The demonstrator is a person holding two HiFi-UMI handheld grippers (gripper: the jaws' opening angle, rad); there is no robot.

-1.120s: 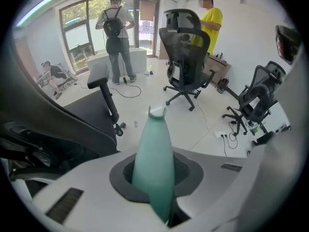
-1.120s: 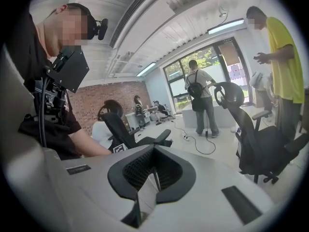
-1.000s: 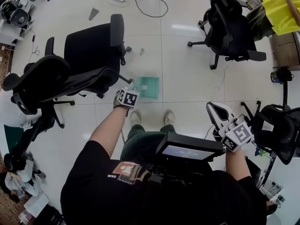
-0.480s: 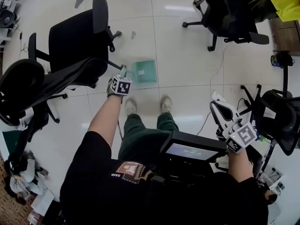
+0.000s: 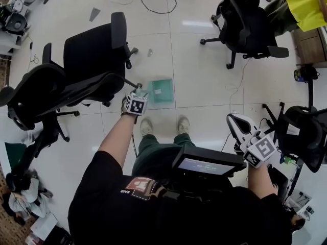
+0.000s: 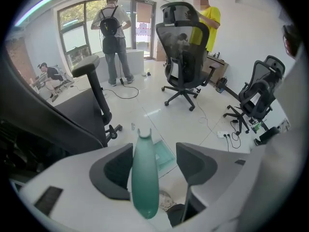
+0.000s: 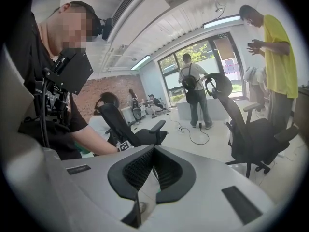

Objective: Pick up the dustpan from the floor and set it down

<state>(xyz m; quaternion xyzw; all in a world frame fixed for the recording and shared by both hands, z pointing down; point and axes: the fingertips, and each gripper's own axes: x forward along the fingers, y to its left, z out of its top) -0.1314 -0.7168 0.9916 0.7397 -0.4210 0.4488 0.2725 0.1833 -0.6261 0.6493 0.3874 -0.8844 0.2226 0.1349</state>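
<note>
A teal dustpan [image 5: 160,91] lies on the white floor in front of the person's shoes. My left gripper [image 5: 137,97] is at its handle end, beside the black chair. In the left gripper view the teal handle [image 6: 144,178] stands between the dark pads [image 6: 113,170] of my left gripper [image 6: 153,149]. The jaws are opening, with a gap beside the handle, and the pan [image 6: 165,154] rests on the tiles below. My right gripper [image 5: 240,127] is held off to the right at waist height. Its jaws [image 7: 154,153] are shut with nothing in them.
A black office chair [image 5: 87,60] stands right beside the left gripper, and another chair [image 5: 245,24] is at the far right. A third chair [image 5: 301,137] is close to the right gripper. A power strip and cable [image 5: 148,1] lie on the floor, and people stand by the window [image 6: 113,37].
The dustpan stays on the floor with the left gripper at its handle. The head view has swung a little, and the right gripper has shifted slightly.
</note>
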